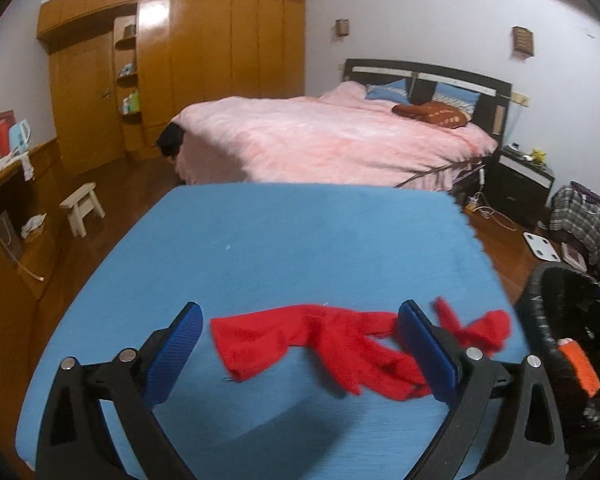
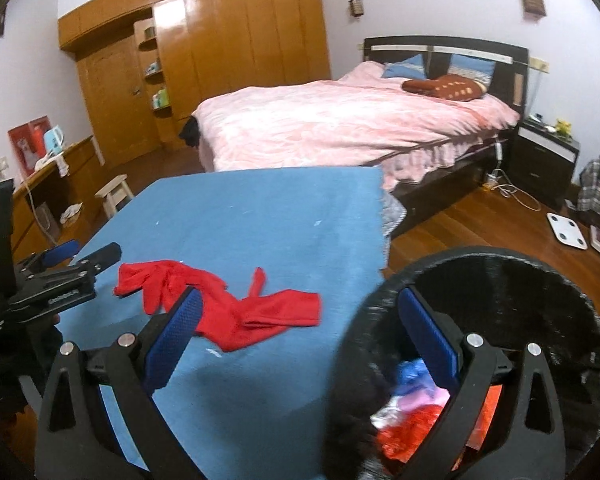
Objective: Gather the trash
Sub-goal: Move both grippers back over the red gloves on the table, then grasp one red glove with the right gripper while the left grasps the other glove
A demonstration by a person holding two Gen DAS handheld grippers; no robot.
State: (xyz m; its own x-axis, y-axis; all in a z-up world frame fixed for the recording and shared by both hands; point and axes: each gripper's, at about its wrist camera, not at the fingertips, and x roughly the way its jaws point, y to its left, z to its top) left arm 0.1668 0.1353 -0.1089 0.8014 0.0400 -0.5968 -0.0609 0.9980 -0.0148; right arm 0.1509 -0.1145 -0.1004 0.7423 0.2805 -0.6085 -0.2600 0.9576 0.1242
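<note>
A crumpled red fabric piece (image 1: 324,340) lies on the blue cloth-covered counter (image 1: 300,240), near its right edge. The left claw (image 1: 300,344) hangs over it with jaws spread wide and nothing held, the cloth showing between the blue pads and passing behind the right pad. The right claw (image 2: 300,336) is also wide open and empty; its left pad sits over the counter edge, its right pad over the round black mesh bin (image 2: 500,272) just beside the counter, which holds colourful scraps (image 2: 412,404). A pink-covered bed (image 2: 340,128) stands beyond.
</note>
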